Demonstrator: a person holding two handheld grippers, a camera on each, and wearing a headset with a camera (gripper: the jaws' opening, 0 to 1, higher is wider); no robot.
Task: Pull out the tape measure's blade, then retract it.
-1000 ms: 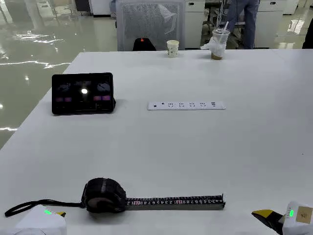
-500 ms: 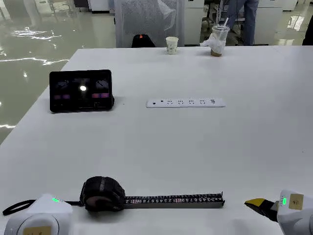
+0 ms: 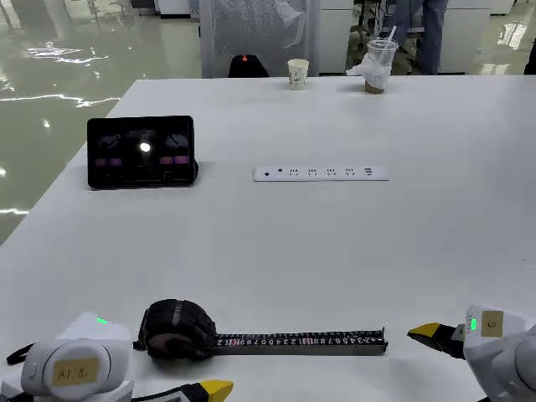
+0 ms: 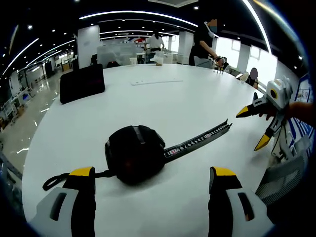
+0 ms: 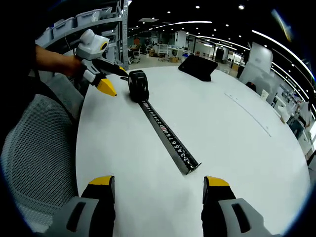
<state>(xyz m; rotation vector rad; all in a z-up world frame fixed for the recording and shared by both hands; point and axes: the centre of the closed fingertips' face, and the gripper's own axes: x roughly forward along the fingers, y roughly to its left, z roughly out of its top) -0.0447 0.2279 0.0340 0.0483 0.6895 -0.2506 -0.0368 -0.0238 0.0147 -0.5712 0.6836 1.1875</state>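
Right of the tape measure's [image 3: 176,330] case lay its blade [image 3: 301,342], drawn out flat on the table [image 3: 335,243]. The left gripper [image 4: 153,172] sat just nearside of the case, and the right gripper [image 5: 158,181] waited beyond the blade's far end. Both had jaws apart and empty. Let go unguided, the blade could snap back and jerk the case. Its numerals were too small to trust; the left gripper's label [image 3: 75,371] began "A1".

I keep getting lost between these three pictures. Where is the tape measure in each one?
Head view: the tape measure lies low and left of centre, its blade running right.
Left gripper view: the tape measure is in the centre, just ahead of the jaws.
Right gripper view: the tape measure is at upper left, blade pointing toward the camera.
Shared landmark: the dark tablet beyond it.
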